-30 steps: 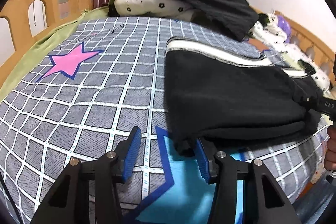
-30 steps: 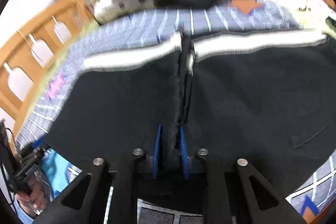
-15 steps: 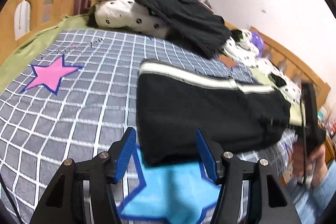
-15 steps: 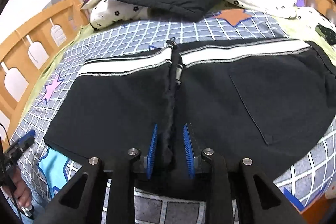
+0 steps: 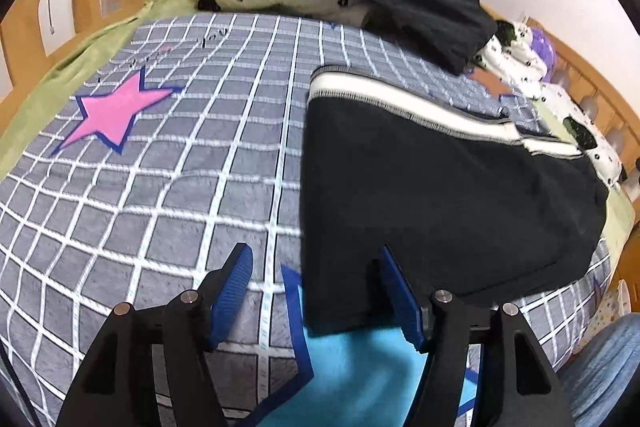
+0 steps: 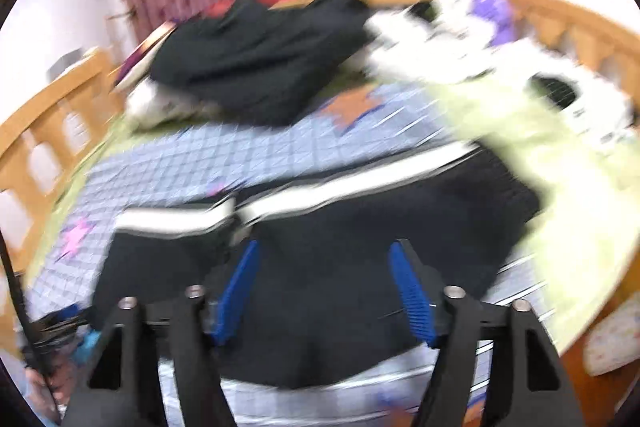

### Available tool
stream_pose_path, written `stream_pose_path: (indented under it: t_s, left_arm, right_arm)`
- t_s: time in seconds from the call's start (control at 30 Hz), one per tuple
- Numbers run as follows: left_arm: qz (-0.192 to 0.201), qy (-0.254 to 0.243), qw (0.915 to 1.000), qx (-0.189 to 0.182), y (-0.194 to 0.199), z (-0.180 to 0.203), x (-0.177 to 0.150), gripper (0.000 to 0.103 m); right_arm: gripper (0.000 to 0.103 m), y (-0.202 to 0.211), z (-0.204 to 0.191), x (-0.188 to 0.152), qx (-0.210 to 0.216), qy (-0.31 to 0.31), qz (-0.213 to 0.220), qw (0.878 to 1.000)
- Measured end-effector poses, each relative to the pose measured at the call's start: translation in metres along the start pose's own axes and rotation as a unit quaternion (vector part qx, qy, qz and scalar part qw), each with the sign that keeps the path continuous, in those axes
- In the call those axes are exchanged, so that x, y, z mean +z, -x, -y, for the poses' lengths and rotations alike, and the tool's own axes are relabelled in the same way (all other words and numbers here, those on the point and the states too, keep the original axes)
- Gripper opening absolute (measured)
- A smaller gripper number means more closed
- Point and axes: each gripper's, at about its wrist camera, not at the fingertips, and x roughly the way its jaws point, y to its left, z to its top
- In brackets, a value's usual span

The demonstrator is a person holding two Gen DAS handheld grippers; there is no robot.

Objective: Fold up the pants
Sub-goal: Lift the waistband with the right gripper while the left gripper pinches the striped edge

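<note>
Both claws wide, empty: left gripper (image 5: 316, 291) at pants (image 5: 440, 195) corner, right gripper (image 6: 324, 291) above. Grab hem square w/ both layers.

Hardly any writing could be read in either view. On the checked blanket (image 5: 192, 163), near its far edge beyond the pink star (image 5: 116, 115), a short row of small dark marks looked like embroidered letters or numerals, but they were too small and distorted to make out. The right wrist view was blurred by motion and showed no legible text.
</note>
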Motion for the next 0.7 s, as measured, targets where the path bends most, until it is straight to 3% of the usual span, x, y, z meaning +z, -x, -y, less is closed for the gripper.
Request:
stream_pose_path:
  t_s: [0.07, 0.17, 0.33, 0.47, 0.57, 0.67, 0.7]
  left_arm:
    - [-0.001, 0.009, 0.9997, -0.024, -0.001, -0.003, 0.004, 0.066]
    - [-0.014, 0.022, 0.9982, -0.053, -0.016, -0.006, 0.009, 0.066]
    - [-0.047, 0.052, 0.9951, -0.069, -0.046, -0.012, 0.016, 0.066]
    - [-0.058, 0.052, 0.9942, -0.073, -0.066, -0.012, 0.033, 0.066]
    - [-0.071, 0.041, 0.9940, -0.073, -0.081, -0.008, 0.049, 0.065]
    - [-0.078, 0.041, 0.9934, -0.073, -0.097, -0.007, 0.065, 0.065]
    - [-0.078, 0.041, 0.9935, -0.072, -0.100, -0.006, 0.069, 0.057]
  right_arm:
    - [0.076, -0.002, 0.042, 0.008, -0.048, -0.012, 0.012, 0.999]
    - [0.076, -0.029, 0.105, 0.007, -0.078, -0.057, -0.013, 0.995]
    - [0.074, -0.090, 0.174, -0.022, -0.036, -0.152, -0.065, 0.986]
    - [0.074, -0.129, 0.186, -0.035, 0.002, -0.190, -0.058, 0.980]
    - [0.072, -0.153, 0.187, -0.035, 0.007, -0.189, -0.057, 0.980]
    - [0.068, -0.160, 0.180, -0.027, 0.007, -0.177, -0.047, 0.983]
    - [0.061, -0.160, 0.180, -0.025, 0.003, -0.175, -0.046, 0.983]
